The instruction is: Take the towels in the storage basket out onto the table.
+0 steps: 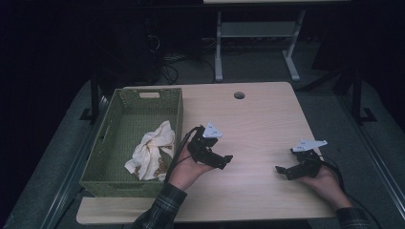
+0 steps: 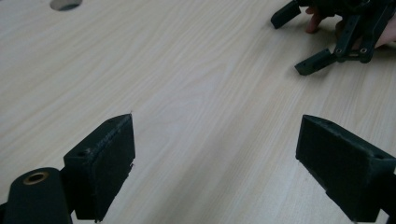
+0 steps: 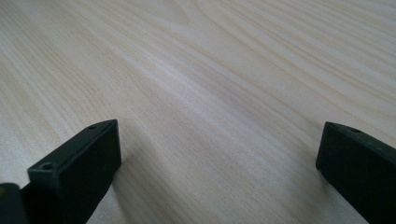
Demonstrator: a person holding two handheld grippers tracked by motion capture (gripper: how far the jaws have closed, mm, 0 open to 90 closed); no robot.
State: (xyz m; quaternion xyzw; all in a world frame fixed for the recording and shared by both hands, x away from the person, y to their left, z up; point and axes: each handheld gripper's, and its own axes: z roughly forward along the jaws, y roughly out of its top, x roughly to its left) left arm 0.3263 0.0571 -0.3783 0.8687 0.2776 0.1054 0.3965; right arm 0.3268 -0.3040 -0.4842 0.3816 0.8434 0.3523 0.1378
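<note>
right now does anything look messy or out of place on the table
Nothing stands out. The cloth lies crumpled in the green basket, which sits square at the table's left edge. Both the left gripper and the right gripper are open, holding nothing.

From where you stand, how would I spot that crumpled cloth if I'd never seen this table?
Start at the light wooden table and go to its left edge, where a green woven basket sits. The cloth lies bunched in the basket's near right corner, beside the left gripper. It is the one soft, cream-white thing there, with some darker patches, against green mesh and black tools.
</note>
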